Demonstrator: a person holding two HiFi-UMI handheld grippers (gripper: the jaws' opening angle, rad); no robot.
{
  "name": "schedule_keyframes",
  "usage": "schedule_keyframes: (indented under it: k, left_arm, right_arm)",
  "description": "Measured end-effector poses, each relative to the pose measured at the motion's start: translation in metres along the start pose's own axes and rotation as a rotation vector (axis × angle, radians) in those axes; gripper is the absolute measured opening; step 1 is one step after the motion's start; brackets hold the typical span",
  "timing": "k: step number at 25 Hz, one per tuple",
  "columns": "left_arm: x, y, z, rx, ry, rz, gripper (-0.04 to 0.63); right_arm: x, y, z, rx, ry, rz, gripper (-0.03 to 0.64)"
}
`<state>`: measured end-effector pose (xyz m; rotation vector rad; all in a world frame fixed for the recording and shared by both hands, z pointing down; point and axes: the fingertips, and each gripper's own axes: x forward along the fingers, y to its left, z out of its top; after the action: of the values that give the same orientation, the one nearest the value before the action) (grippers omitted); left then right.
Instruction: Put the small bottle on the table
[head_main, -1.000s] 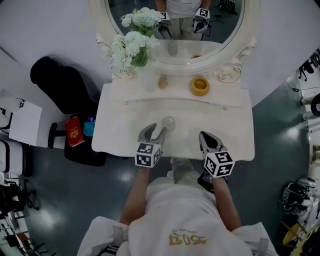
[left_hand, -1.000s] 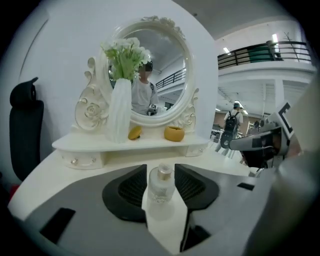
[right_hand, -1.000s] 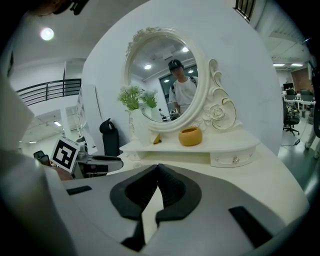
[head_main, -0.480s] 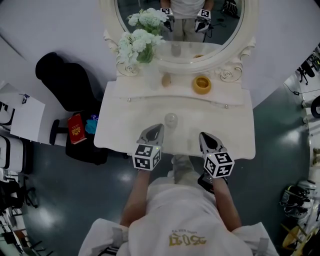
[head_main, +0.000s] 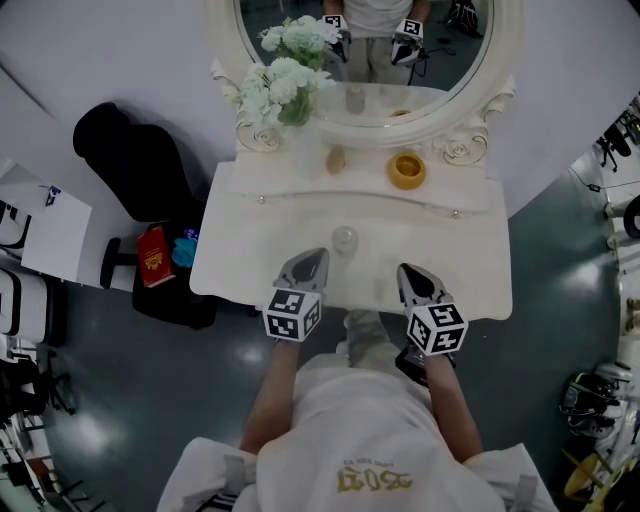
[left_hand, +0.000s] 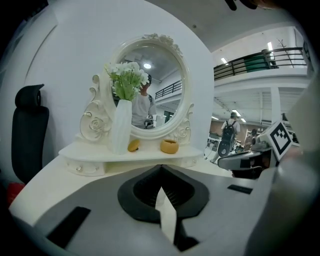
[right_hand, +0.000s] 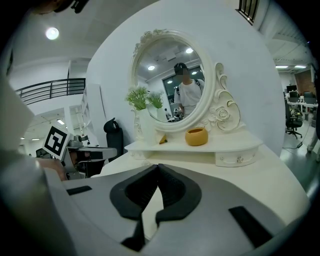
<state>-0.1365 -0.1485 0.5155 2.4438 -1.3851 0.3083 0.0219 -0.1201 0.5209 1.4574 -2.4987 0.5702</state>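
The small clear bottle (head_main: 344, 240) stands upright on the white dressing table (head_main: 465, 262), near its middle. My left gripper (head_main: 314, 256) hovers just short of it, toward the front edge and slightly left, shut with nothing in it. My right gripper (head_main: 408, 270) is over the front right of the table, also shut and empty. In the left gripper view the jaws (left_hand: 161, 169) meet at the tips and the bottle is out of sight. The right gripper view shows its jaws (right_hand: 156, 168) closed together too.
On the raised shelf under the oval mirror (head_main: 370, 40) sit a yellow bowl (head_main: 406, 170), a small tan object (head_main: 336, 159) and a white vase of white flowers (head_main: 285, 85). A black chair (head_main: 120, 160) and a red book (head_main: 152, 257) are left of the table.
The left gripper's jaws were open beside the bottle a second ago; they are shut now and have drawn back a little. The bottle stays standing free. The right gripper has not moved.
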Motion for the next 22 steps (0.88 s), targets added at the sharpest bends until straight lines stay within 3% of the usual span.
schedule_keyframes:
  k: [10, 22]
  left_arm:
    - [0.005, 0.0, -0.005, 0.052, 0.03, 0.016, 0.017]
    - [0.009, 0.0, -0.013, 0.034, 0.055, 0.012, 0.017]
  right_arm:
    - [0.005, 0.002, -0.002, -0.005, 0.015, 0.026, 0.012]
    - [0.005, -0.002, -0.004, 0.004, 0.02, 0.029, 0.013]
